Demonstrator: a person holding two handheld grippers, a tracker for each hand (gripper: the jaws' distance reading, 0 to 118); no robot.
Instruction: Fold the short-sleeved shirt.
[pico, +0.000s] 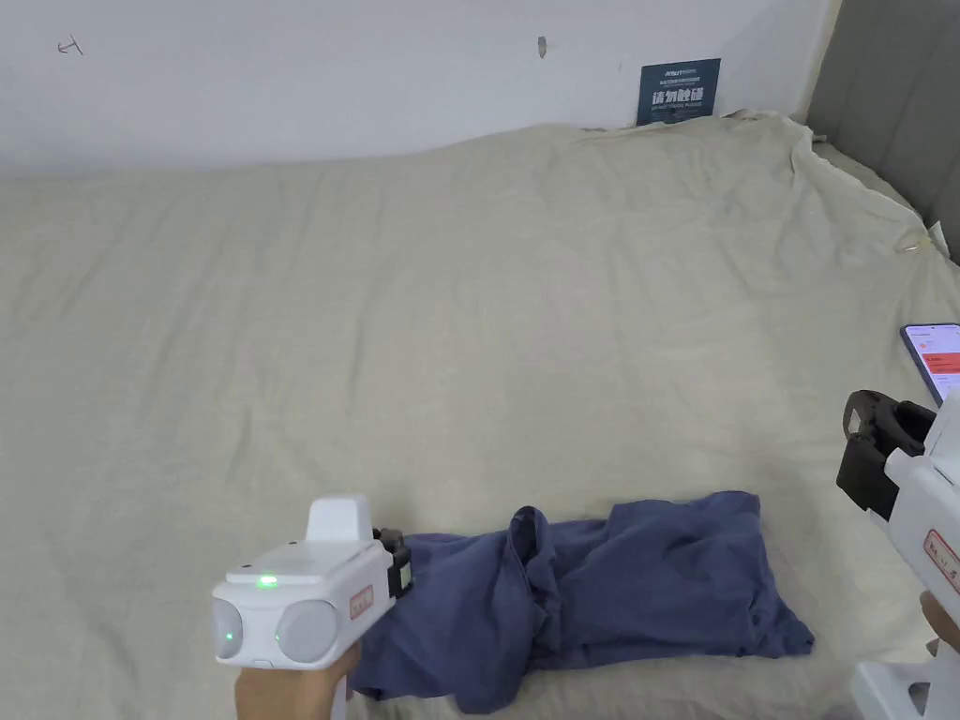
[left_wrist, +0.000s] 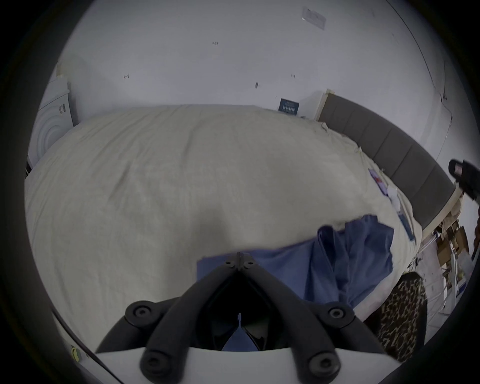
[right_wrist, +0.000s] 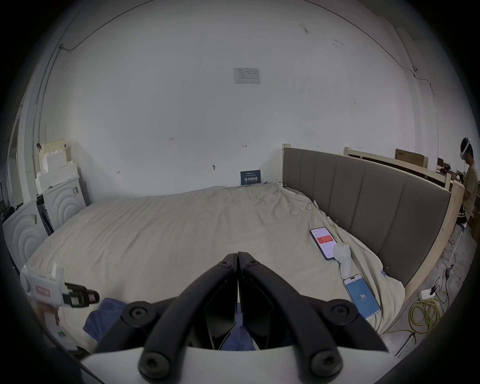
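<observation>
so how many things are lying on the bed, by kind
shirt: 1, dark blue, crumpled
phones: 2, one with a red band on its screen, one with a blue screen
white controller: 1, lying between the phones
total: 4

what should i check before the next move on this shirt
1. Shirt spread flat: not ok, bunched near the bed's front edge.
2. Left gripper at the shirt's left edge: ok, jaws closed; cloth pinched: cannot tell.
3. Right gripper ready to grasp: not ok, jaws closed on nothing, above the bed.
4. Bed sheet free behind the shirt: ok.
5. Phones apart from the shirt: ok, toward the headboard.
</observation>
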